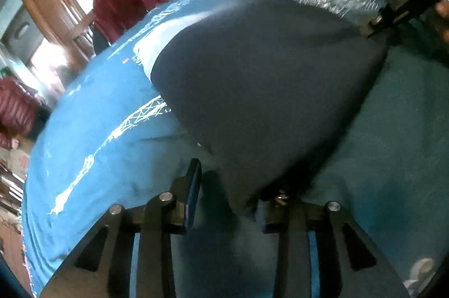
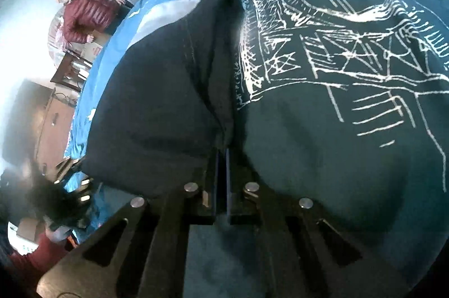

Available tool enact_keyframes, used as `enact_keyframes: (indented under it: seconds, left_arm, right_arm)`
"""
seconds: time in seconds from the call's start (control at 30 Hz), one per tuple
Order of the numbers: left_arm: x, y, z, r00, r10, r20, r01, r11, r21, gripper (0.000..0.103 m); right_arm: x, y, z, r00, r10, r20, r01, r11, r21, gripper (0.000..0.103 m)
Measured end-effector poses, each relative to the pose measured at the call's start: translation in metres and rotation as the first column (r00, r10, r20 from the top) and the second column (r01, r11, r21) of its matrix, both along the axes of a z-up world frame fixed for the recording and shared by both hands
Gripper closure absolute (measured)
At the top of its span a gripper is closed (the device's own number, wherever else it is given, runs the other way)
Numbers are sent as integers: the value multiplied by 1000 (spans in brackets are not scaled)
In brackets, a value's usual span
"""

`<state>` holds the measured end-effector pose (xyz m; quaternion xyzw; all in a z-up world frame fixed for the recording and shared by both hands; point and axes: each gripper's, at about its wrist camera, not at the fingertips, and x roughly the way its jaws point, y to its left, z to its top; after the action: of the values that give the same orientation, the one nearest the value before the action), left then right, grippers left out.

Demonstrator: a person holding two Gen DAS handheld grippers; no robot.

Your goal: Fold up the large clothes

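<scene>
Two grippers, one garment. Dark navy garment [image 1: 266, 90] lies on the teal patterned cloth [image 1: 92, 135], which covers the work surface; it serves as my landmark.

Right gripper [image 2: 221, 174]: jaws nearly shut, pinching a gathered edge of the navy garment, with the fabric bunched into a ridge running away from the pads. Judgement: this pinch holds one corner so the panel can be carried over in a fold.

Left gripper [image 1: 227, 186]: jaws stand apart. One finger [image 1: 193, 191] is clear of the garment; the other is hidden under the garment's near corner. I cannot tell whether cloth lies between them, but nothing is clamped. Judgement: positioned to take the second corner.

Count: one white line drawing [image 2: 336, 54] printed on the teal cloth, beside the garment. Two people in maroon jackets [image 1: 132, 3] beyond the cloth's far edge.
</scene>
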<state>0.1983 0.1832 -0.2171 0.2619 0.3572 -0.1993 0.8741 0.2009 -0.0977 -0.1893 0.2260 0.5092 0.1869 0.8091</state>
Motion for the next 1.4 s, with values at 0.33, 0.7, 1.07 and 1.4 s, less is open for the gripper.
enact_keyframes:
  seconds: [0.33,0.7,1.07,1.4]
  left_arm:
    - [23,9,21,998,53,29,-47,984,-169,73]
    - [54,44,79,979,136,152,-73,929,-363,75]
    - [258,-9,-13,981,193,-19,-193,964,-180,63]
    - [78,18,29,999,-31,9,32,940,-339,68]
  right_arm:
    - [-1,0,4,1000,-5,6,5,1000,-12,99]
    - [-20,3,79,984,75,158,-40,976,-216,62]
    - [201,71,16,982,174,70,-148,948,-282,92]
    - [26,72,65,944,218,250,-133,939,-316,68]
